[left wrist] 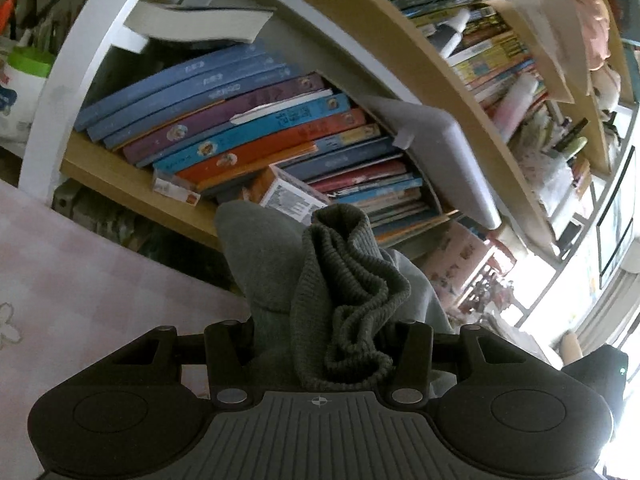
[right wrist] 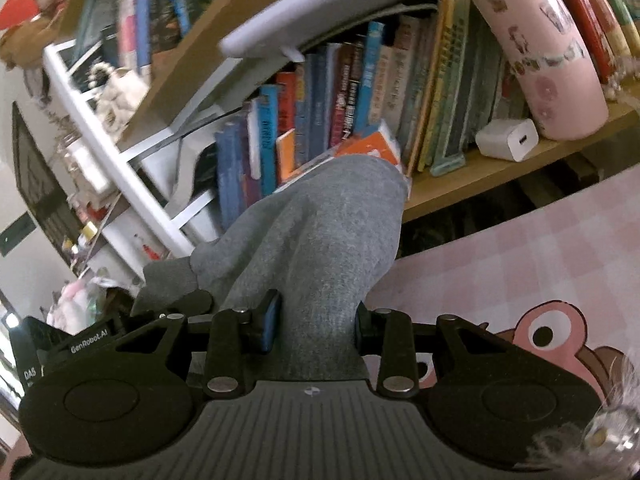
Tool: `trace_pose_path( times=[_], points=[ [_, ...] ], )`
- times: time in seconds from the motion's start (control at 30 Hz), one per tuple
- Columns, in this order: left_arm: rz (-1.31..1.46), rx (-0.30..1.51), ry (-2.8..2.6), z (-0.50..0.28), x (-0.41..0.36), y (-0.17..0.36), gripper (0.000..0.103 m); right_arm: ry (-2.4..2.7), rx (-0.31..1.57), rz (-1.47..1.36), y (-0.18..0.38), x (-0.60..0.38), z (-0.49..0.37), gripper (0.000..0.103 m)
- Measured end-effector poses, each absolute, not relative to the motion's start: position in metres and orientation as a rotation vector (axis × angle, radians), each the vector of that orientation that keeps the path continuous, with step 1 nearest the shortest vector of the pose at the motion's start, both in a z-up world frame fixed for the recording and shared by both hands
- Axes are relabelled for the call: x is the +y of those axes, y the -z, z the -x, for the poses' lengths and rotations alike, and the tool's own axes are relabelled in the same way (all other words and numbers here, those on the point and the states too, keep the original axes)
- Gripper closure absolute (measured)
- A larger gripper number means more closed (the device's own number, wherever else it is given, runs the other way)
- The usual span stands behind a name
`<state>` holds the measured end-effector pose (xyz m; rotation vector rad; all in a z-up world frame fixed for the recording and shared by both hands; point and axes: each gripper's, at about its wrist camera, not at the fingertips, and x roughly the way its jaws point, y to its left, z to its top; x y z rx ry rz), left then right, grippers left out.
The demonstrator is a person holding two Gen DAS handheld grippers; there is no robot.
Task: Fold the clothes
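Note:
A grey garment point(left wrist: 272, 264) with a ribbed knit cuff point(left wrist: 348, 296) is bunched between the fingers of my left gripper point(left wrist: 324, 344), which is shut on it and holds it up off the surface. In the right wrist view the same grey garment point(right wrist: 320, 240) rises in a mound from my right gripper point(right wrist: 316, 328), which is shut on it. The blue pad of one finger point(right wrist: 269, 326) shows at the cloth's left side. The fingertips of both grippers are hidden by fabric. Both cameras tilt up toward a bookshelf.
A wooden bookshelf point(left wrist: 132, 184) full of books point(left wrist: 248, 128) stands close ahead. A pink checked cloth with a cartoon print point(right wrist: 540, 264) covers the surface below. A pink patterned tumbler point(right wrist: 548, 60) and a white charger point(right wrist: 508, 140) stand on the shelf. The left gripper's body point(right wrist: 48, 344) shows at the left.

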<state>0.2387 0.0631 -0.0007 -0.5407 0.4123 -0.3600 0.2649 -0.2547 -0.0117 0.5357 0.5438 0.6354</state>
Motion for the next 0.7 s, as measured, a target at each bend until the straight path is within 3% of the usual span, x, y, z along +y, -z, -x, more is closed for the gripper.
trace_pose_path(
  times=[0.27, 0.47, 0.53, 0.6, 0.67, 0.7],
  points=[
    [0.557, 0.452, 0.325, -0.273, 0.066, 0.021, 0.056, -0.608, 0.602, -0.565, 0.038, -0.247, -0.305, 0.071],
    [0.592, 0.472, 0.321, -0.282, 0.071, 0.028, 0.054, -0.613, 0.649, -0.639, 0.055, -0.251, -0.324, 0.065],
    [0.6, 0.493, 0.31, -0.285, 0.072, 0.031, 0.05, -0.601, 0.655, -0.651, 0.059, -0.252, -0.324, 0.054],
    [0.619, 0.505, 0.294, -0.286, 0.073, 0.033, 0.041, -0.587, 0.642, -0.652, 0.061, -0.252, -0.322, 0.049],
    [0.623, 0.518, 0.273, -0.286, 0.074, 0.033, 0.03, -0.565, 0.624, -0.617, 0.058, -0.248, -0.319, 0.037],
    [0.614, 0.516, 0.256, -0.285, 0.074, 0.032, 0.025, -0.544, 0.611, -0.594, 0.056, -0.247, -0.316, 0.026]
  ],
)
